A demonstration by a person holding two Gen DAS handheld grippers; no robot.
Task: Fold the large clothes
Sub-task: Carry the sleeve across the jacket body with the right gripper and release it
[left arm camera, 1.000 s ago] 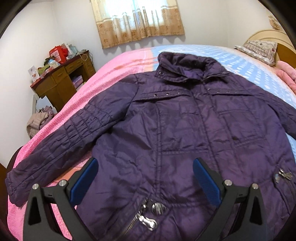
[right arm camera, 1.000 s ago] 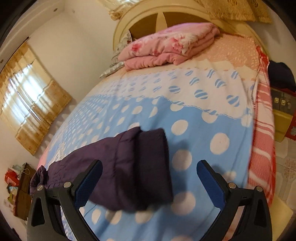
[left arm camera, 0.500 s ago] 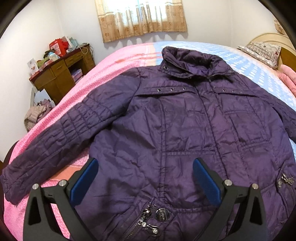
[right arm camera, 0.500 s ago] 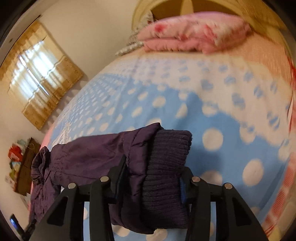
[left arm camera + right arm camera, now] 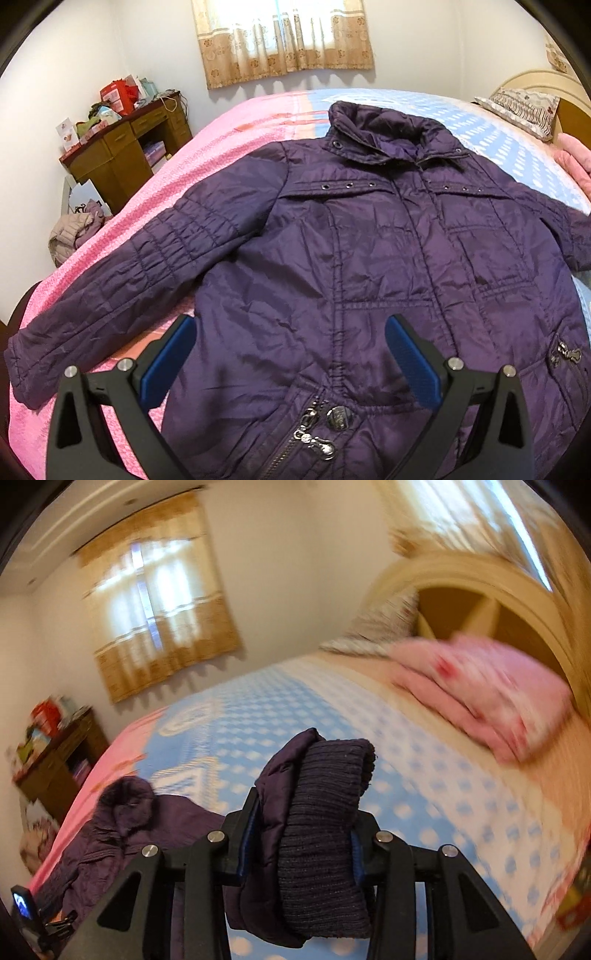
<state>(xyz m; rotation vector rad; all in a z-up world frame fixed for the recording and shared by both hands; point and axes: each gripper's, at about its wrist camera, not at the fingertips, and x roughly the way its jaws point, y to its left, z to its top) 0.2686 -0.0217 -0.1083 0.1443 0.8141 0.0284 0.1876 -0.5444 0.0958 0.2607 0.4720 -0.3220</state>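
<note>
A dark purple quilted jacket (image 5: 369,258) lies front up on the bed, collar far, hem near. Its left sleeve (image 5: 110,295) stretches out over the pink cover. My left gripper (image 5: 288,362) is open and empty, hovering above the jacket's lower hem by the zipper pull (image 5: 317,443). My right gripper (image 5: 299,834) is shut on the jacket's right sleeve cuff (image 5: 321,812), a ribbed knit end with purple shell beside it, lifted above the blue dotted sheet. The rest of the jacket (image 5: 110,834) lies lower left in the right wrist view.
The bed has a pink cover (image 5: 221,140) on the left and a blue dotted sheet (image 5: 369,716) on the right. A folded pink blanket (image 5: 487,698) and a pillow (image 5: 524,110) lie at the headboard. A wooden desk (image 5: 125,151) with clutter stands by the wall.
My right gripper closed on the sleeve cuff, lifted it and swung left toward the jacket. My left gripper drew back slightly over the hem and stayed open.
</note>
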